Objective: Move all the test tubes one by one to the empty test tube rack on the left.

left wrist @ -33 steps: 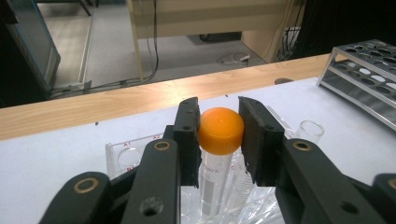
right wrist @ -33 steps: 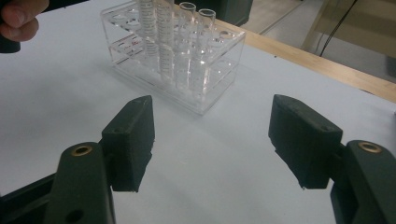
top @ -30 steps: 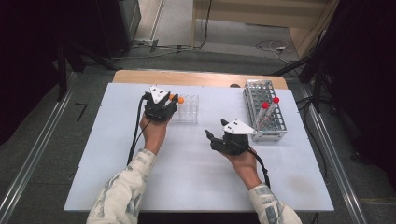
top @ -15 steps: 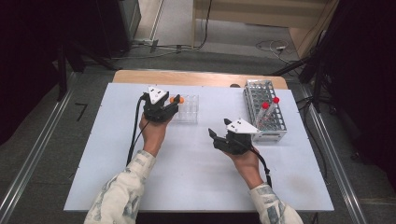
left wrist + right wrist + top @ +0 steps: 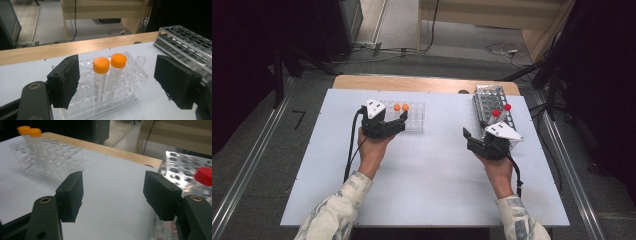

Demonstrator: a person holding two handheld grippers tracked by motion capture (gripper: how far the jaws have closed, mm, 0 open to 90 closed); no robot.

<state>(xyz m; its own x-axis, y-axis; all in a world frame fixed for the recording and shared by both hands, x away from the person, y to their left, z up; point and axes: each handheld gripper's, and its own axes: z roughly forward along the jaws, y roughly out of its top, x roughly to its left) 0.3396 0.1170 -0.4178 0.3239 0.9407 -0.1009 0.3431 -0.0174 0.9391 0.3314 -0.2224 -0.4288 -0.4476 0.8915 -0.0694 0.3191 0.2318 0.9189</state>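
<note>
Two orange-capped tubes (image 5: 110, 75) stand in the clear rack (image 5: 125, 95); my left claw (image 5: 125, 82) has just spread, empty. My right claw (image 5: 117, 195), spread, nears the red-capped tubes (image 5: 501, 110).

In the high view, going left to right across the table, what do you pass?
Left gripper → clear rack with two orange-capped tubes → right gripper → metal rack holding two red-capped tubes.

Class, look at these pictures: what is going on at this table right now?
A person works with a gripper in each hand. The left gripper sits at the clear rack, where two orange-capped tubes stand upright; its jaws have just been opening and press on nothing. The right gripper, open and empty, is beside the metal rack holding two red-capped tubes.
</note>
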